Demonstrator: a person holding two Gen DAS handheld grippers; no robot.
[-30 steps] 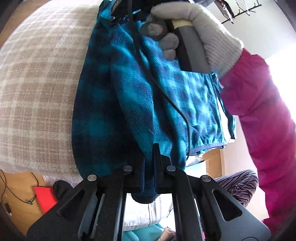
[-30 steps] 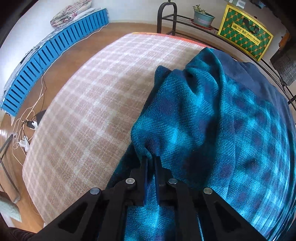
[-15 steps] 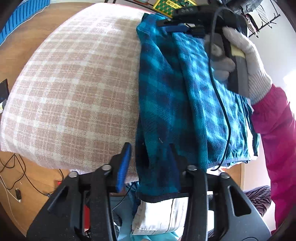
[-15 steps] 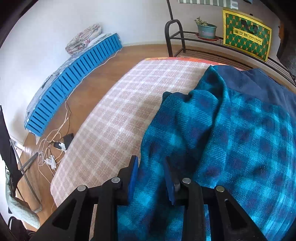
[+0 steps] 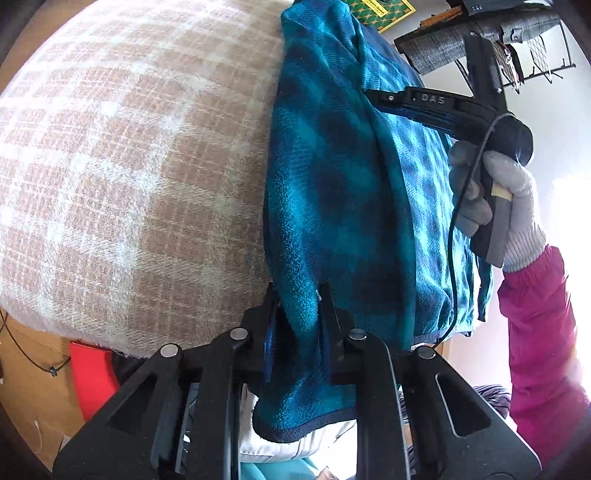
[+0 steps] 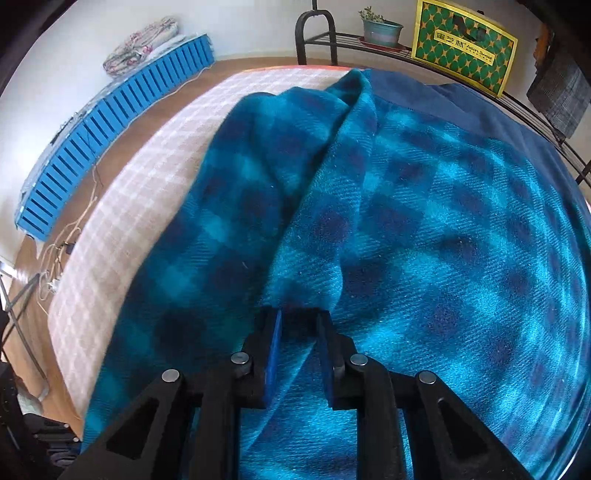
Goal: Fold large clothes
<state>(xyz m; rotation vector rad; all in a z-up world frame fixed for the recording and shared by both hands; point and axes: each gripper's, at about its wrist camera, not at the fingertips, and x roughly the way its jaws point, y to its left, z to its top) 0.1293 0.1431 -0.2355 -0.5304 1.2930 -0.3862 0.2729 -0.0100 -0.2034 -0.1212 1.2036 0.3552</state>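
Note:
A teal and dark blue plaid fleece garment (image 5: 332, 192) lies along the right side of a bed with a beige checked cover (image 5: 129, 166). One long side is folded over the rest. Its near end hangs over the bed's edge. My left gripper (image 5: 297, 295) is open, its jaws either side of a fold at that near end. My right gripper (image 6: 297, 317) is open, its jaws apart over a ridge of the garment (image 6: 406, 240). In the left wrist view the right gripper (image 5: 373, 96) reaches over the garment, held by a grey-gloved hand.
A blue slatted panel (image 6: 110, 122) lies on the wooden floor to the left, with cables (image 6: 55, 266) near it. A metal rack (image 6: 369, 37) behind the bed holds a potted plant (image 6: 382, 31) and a green and yellow bag (image 6: 463, 44).
Both grippers were shut on the garment a second ago and have opened. The lifted side now lies folded over the rest. The right gripper has drawn back along the garment.

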